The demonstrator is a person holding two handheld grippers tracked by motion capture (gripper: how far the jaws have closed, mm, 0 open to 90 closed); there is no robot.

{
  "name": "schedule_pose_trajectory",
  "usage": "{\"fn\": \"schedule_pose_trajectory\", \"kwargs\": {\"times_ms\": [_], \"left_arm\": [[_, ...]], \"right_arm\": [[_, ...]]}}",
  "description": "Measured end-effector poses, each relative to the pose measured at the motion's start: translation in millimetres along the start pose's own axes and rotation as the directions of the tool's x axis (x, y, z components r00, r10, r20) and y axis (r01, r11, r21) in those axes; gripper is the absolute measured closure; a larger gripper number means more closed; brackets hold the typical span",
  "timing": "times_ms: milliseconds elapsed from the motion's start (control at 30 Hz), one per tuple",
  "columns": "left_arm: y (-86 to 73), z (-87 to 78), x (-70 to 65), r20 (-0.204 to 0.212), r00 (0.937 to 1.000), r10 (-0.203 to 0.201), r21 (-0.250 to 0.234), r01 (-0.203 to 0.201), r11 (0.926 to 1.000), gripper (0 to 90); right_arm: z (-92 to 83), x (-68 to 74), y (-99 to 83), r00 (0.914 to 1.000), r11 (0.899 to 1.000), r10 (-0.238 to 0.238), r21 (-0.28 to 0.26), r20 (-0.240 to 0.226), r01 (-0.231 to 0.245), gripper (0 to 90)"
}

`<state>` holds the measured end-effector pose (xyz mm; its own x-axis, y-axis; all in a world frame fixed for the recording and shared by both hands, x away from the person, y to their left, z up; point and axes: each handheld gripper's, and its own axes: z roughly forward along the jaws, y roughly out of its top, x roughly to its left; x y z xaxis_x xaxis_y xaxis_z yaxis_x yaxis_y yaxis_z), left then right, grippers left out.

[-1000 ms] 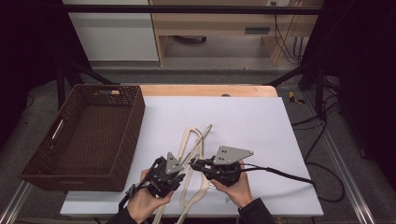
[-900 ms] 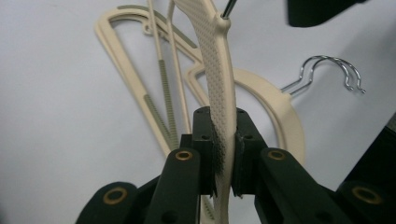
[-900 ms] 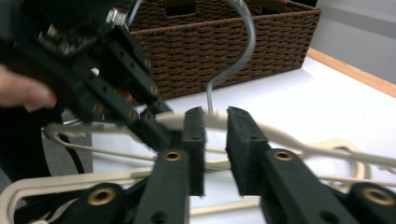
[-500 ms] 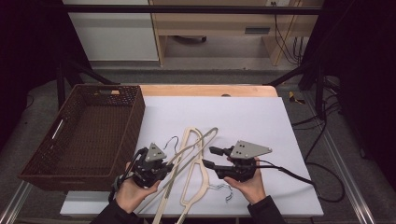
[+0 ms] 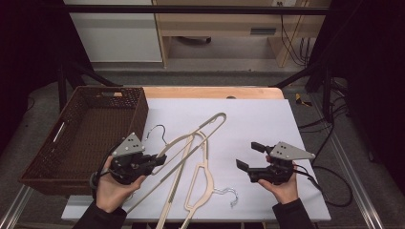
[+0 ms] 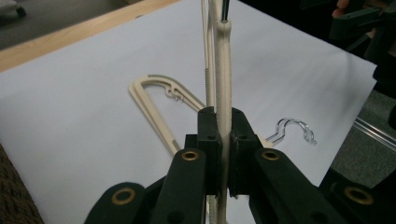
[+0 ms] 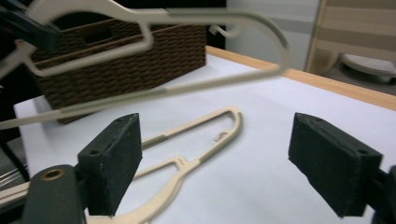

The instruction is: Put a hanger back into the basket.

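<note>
At the far left of the counter (image 5: 267, 119), sitting empty beside the white sheet: a dark wicker basket (image 5: 86, 131), its near corner just beside the left gripper (image 5: 160, 159). Just right of the basket, clamping a cream plastic hanger (image 5: 191, 143) by one arm, jaws fully closed on the bar, as seen up close in the left gripper view (image 6: 223, 140). Tilting up off the sheet, that held hanger, its far loop reaching toward the middle of the counter and its metal hook (image 5: 156, 131) pointing back toward the basket. Lying flat beneath and to the right of it, a second cream hanger (image 5: 200, 183), its metal hook (image 5: 229, 194) resting near the front edge of the sheet. Farther right, well apart from both hangers, hovering above the sheet in the person's right hand: the right gripper (image 5: 250, 156), jaws having just been opening, now standing wide with nothing between them. In the right gripper view, passing blurred across the top, the raised hanger, with the flat one lying on the sheet beyond the open jaws.
</note>
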<state>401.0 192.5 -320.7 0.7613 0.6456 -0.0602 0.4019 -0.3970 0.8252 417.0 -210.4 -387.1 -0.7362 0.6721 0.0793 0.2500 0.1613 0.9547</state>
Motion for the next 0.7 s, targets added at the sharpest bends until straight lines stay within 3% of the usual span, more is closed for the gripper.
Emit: {"fn": "schedule_pose_trajectory", "kwargs": {"times_ms": [100,300,500,700], "left_arm": [[7.2,-9.3,3.6,0.008,0.9998,0.018,-0.011,-0.018,0.9998,85.9],[24.8,-27.2,16.3,0.011,0.9988,0.048,-0.026,-0.047,0.9985,85.9],[39.9,-48.2,37.0,0.009,0.9986,0.052,-0.064,-0.051,0.9966,85.9],[49.0,-64.8,70.8,-0.024,0.9993,0.029,-0.077,-0.031,0.9965,85.9]], "right_arm": [[-6.4,-5.1,-0.9,0.9993,1.000,0.024,-0.009,0.029,-0.024,12.2],[-11.3,-12.1,-5.6,0.9962,1.000,0.026,0.005,0.083,-0.026,7.7],[-15.5,-18.5,-9.8,0.9921,0.999,0.047,0.016,0.116,-0.049,6.8],[-17.5,-22.7,-12.7,0.9899,0.998,0.058,0.022,0.129,-0.062,6.8]]}}
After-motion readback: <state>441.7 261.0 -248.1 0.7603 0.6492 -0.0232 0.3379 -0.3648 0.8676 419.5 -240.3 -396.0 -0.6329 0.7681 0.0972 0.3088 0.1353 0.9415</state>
